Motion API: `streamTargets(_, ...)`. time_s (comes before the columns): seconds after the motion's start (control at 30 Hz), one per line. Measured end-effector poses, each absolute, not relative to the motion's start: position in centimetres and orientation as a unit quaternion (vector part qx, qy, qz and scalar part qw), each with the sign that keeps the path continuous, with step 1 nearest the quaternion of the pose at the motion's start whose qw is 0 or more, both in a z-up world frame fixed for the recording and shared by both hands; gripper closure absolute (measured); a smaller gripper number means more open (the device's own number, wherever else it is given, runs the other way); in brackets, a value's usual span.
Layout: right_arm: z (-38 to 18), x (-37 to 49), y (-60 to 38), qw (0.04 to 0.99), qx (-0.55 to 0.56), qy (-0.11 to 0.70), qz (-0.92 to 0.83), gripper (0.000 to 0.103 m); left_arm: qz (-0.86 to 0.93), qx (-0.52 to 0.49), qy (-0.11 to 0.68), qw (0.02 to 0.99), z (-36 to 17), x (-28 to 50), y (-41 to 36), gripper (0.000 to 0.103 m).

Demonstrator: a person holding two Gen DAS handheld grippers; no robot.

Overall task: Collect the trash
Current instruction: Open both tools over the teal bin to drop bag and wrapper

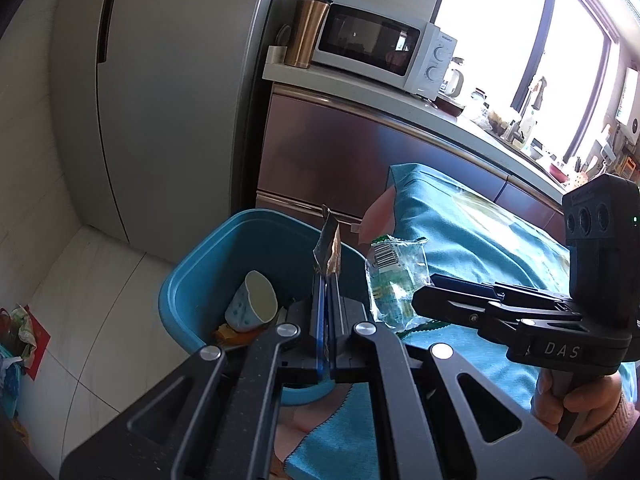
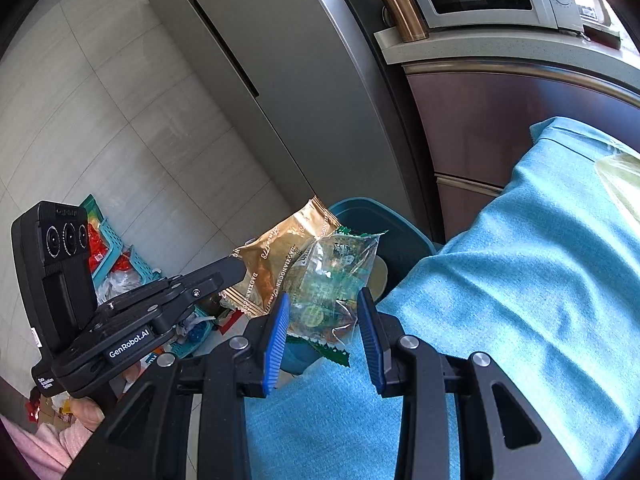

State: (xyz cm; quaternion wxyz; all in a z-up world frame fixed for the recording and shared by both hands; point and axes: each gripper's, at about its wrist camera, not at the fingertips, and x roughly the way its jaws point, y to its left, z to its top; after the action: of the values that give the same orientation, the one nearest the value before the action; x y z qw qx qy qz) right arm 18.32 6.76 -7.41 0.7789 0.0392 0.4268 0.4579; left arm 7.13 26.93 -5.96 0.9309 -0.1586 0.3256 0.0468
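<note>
Left gripper [image 1: 328, 280] pinching gold wrapper [image 1: 329, 250] over blue bin [image 1: 192, 264]; right gripper [image 2: 324, 316] clamping clear green packet [image 2: 332, 276]

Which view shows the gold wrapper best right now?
Right wrist: the gold wrapper faces the camera broadside, its print legible, held in the left gripper. Left wrist shows the wrapper only edge-on, above the bin.

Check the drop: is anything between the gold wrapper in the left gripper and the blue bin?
Nothing visible blocks it. The left gripper holds the gold wrapper right over the open blue bin, which holds only a paper cup and scraps low down.
</note>
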Motion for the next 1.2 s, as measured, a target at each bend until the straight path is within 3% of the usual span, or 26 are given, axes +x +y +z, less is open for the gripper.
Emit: streamTargets(1.2,-9.3,19.7,10.1,0.769,0.012,0.462,0.441,0.07,0.07,-0.166,0.355,0.917,-9.6,9.0,28.0,0.101)
